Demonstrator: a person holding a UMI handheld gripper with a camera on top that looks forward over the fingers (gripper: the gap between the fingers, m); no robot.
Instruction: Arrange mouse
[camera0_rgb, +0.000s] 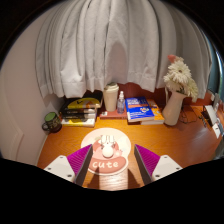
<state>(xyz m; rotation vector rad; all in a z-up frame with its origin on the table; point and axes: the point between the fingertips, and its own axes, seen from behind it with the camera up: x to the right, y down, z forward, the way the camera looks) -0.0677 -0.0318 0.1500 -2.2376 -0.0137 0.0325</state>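
A small white mouse (107, 148) lies on a round pink mouse mat (92, 143) with a wrist rest marked "cute" (104, 163), on the wooden desk (170, 140). My gripper (111, 150) is open. Its fingers (82, 163) with magenta pads reach along both sides of the mat. The mouse stands between the fingertips with a gap at either side and rests on the mat.
At the back of the desk, below the white curtain, are a stack of books (80, 110), a white container (111, 96), a small bottle (121, 101) and blue books (143, 110). A dark mug (51, 122) stands at the left, a white vase of flowers (176, 95) at the right.
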